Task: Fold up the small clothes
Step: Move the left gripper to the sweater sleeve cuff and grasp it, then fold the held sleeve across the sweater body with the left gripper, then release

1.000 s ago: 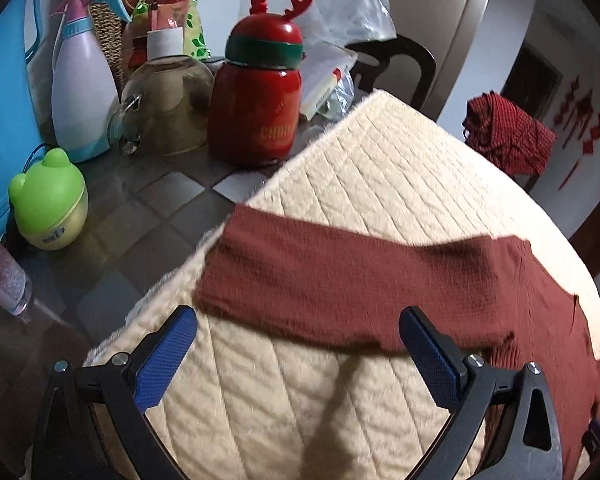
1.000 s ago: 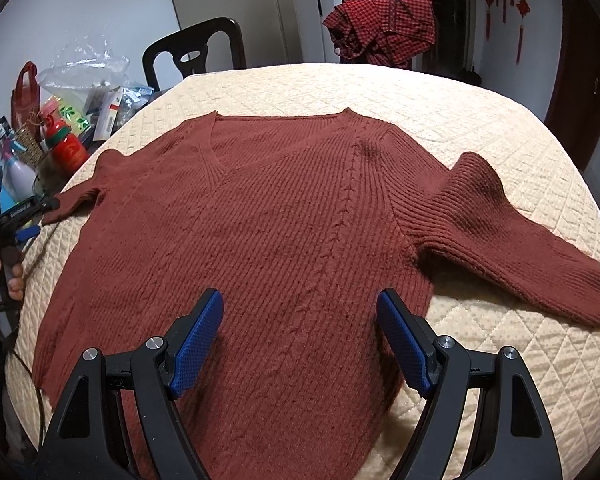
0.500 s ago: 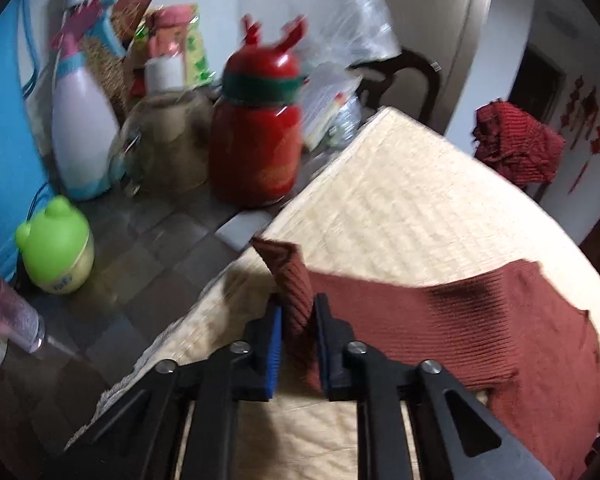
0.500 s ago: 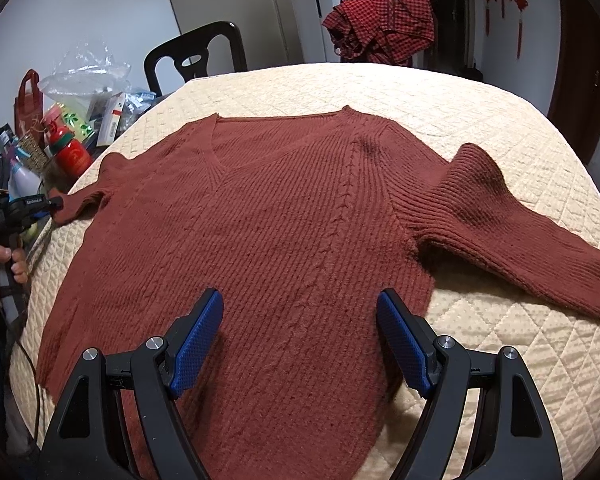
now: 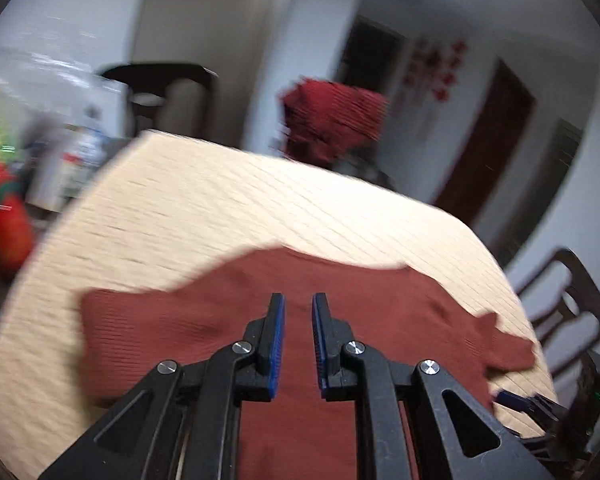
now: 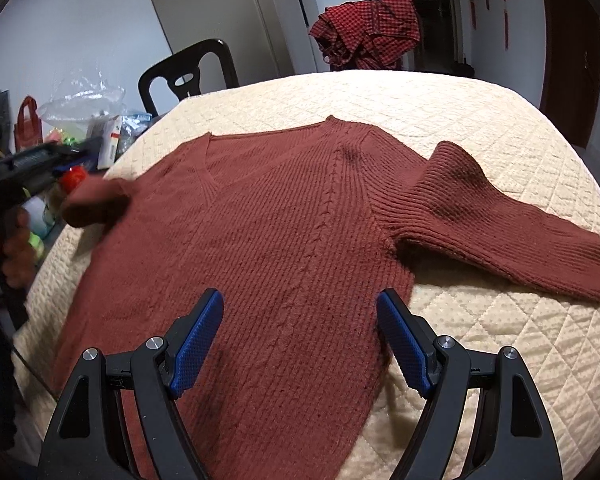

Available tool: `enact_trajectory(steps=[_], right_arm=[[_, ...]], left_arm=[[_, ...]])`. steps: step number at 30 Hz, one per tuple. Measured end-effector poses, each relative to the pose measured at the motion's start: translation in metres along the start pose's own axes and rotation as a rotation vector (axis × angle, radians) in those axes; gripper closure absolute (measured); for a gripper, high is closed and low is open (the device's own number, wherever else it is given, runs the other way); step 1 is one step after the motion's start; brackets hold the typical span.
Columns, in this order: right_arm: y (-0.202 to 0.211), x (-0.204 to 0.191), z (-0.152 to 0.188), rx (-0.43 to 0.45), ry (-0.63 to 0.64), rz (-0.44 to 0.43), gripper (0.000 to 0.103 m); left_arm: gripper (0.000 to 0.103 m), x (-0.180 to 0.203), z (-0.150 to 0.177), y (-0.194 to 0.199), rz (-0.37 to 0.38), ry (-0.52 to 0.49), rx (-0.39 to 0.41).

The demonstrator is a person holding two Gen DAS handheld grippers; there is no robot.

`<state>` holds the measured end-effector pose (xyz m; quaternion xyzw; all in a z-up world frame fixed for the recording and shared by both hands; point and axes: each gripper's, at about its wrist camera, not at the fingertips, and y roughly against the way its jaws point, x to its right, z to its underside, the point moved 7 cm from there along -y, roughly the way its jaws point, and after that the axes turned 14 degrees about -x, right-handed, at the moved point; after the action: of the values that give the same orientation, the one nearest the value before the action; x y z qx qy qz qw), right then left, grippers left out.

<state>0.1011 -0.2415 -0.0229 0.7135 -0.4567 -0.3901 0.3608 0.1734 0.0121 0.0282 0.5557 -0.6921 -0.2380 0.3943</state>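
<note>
A rust-red knit V-neck sweater (image 6: 292, 232) lies face up on the cream quilted table cover (image 6: 480, 120). Its right sleeve (image 6: 500, 232) lies bent out to the right. My left gripper (image 5: 298, 316) is shut on the left sleeve (image 6: 96, 200), with sweater cloth between its blue pads, and holds the sleeve lifted over the sweater's left shoulder. It shows at the left edge of the right wrist view (image 6: 40, 160). My right gripper (image 6: 300, 332) is open and empty, hovering over the sweater's lower hem. The left wrist view is motion-blurred.
A red checked garment (image 6: 368, 32) hangs over a chair at the far side. A dark chair (image 6: 188, 76) stands at the back left. Bottles, a red jar (image 5: 4, 216) and a plastic bag (image 6: 84, 100) crowd the table's left end. Another chair (image 5: 568, 312) stands at the right.
My left gripper closed on the left sleeve's cuff, lifted it and swung it inward over the sweater body. The right gripper has stayed open in place.
</note>
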Motion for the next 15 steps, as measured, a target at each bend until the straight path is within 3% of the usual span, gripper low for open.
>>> enact_trajectory(steps=[4, 7, 10, 12, 15], right_arm=[[0.006, 0.001, -0.001, 0.011, -0.013, -0.012, 0.024], [0.01, -0.002, -0.002, 0.021, -0.004, -0.027, 0.024], [0.01, -0.012, -0.008, 0.019, 0.009, -0.058, 0.024], [0.007, -0.026, -0.015, 0.016, 0.033, -0.088, 0.024], [0.001, -0.057, -0.031, 0.012, 0.087, -0.15, 0.025]], left_arm=[[0.087, 0.031, 0.017, -0.035, 0.033, -0.073, -0.092], [0.087, 0.027, 0.025, -0.027, 0.035, -0.077, -0.083], [0.083, 0.0, 0.027, -0.005, 0.005, -0.055, -0.038], [0.07, -0.023, 0.031, 0.009, -0.036, -0.013, -0.008], [0.063, -0.065, 0.042, 0.028, -0.115, 0.056, 0.029]])
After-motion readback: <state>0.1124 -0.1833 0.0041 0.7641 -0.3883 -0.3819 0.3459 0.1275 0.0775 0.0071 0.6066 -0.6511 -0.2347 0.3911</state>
